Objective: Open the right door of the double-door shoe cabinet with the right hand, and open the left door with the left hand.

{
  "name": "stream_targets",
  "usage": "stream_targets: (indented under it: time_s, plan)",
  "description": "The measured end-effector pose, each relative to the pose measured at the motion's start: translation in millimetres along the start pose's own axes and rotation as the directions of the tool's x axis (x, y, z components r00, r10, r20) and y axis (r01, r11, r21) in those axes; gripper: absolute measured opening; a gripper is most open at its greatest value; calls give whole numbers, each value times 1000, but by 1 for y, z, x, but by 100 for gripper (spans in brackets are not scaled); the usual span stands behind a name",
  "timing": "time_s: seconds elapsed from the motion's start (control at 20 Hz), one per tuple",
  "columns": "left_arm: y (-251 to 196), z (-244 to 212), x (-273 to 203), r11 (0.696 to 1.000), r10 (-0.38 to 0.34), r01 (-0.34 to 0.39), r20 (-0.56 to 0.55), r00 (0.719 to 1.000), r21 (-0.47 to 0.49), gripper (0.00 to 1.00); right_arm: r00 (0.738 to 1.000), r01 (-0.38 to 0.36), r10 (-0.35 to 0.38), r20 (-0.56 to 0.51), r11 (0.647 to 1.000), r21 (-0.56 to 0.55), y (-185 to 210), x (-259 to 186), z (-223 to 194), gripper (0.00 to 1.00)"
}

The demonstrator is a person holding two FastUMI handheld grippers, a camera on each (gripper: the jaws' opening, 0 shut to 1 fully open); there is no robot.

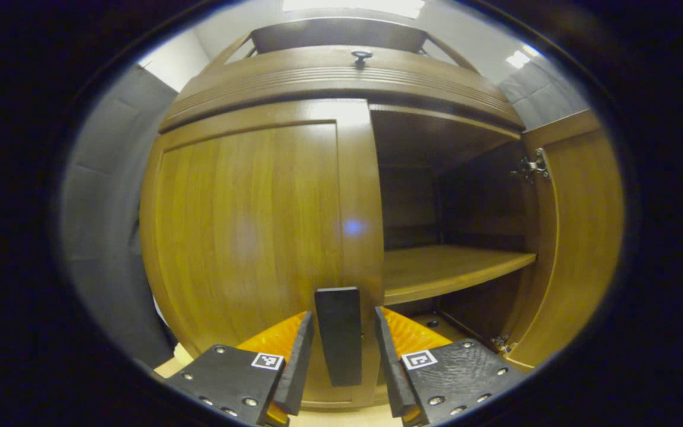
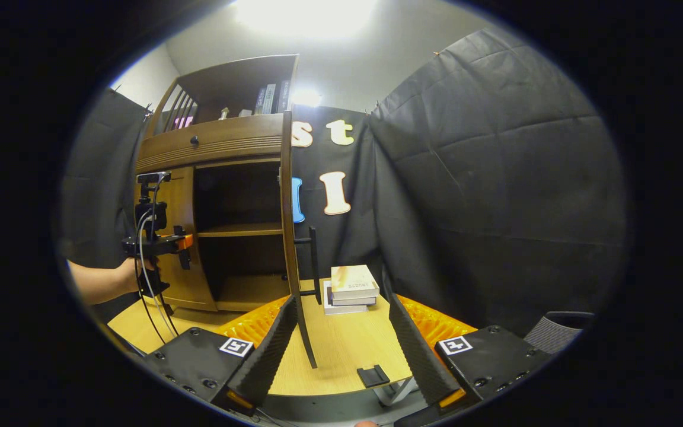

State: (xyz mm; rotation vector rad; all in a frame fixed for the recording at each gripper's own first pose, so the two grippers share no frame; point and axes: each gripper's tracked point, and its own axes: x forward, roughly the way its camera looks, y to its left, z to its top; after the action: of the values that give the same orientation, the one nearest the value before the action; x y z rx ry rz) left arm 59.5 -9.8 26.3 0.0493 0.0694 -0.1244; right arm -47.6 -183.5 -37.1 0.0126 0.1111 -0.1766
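We had the left gripper [image 1: 341, 356] right up at the still-closed left door [image 1: 246, 237], jaws open either side of its dark handle [image 1: 338, 335] but not yet pressing, placed to close and pull. The right door [image 2: 291, 237] stood swung wide, showing the shelf [image 1: 448, 270]. The right gripper [image 2: 341, 350] hung back, jaws open and empty, near that door's edge.

Right door [image 2: 290, 237] stands swung open, edge-on between the spread right tool [image 2: 341, 350] fingers.
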Motion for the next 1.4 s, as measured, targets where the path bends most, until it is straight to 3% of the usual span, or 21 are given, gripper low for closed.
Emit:
stream_targets:
  time_s: [0.05, 0.1, 0.45, 0.75, 1.2, 1.25, 1.3, 1.4]
  plan:
    - [0, -5, 6, 999, -1, 0, -3, 1000, -33, 44, 1000, -6, 6, 3, 1000, 3, 1, 2, 2, 93]
    - [-2, 1, 7, 1000, 4, -4, -6, 1000, -21, 29, 1000, -13, 13, 8, 1000, 6, 2, 2, 2, 98]
    - [3, -1, -36, 999, -53, 53, -39, 998, -14, 22, 998, -55, 54, 27, 998, 35, 15, 13, 8, 98]
    - [21, 0, -99, 997, -73, 72, -24, 997, -23, 23, 993, -111, 110, 45, 993, 33, 39, 22, 12, 98]
    - [66, 2, -173, 999, -42, 42, -13, 999, -35, 22, 976, -213, 212, 48, 977, 8, 92, 26, 13, 98]
    - [71, 2, -177, 998, -42, 41, -15, 999, -36, 22, 973, -227, 226, 44, 974, 9, 98, 27, 11, 93]
    - [77, 1, -180, 998, -41, 40, -14, 999, -38, 22, 971, -239, 238, 38, 971, 12, 104, 27, 10, 98]
    - [86, 2, -186, 998, -29, 28, -14, 999, -48, 22, 966, -257, 256, 34, 966, 16, 116, 28, 10, 98]
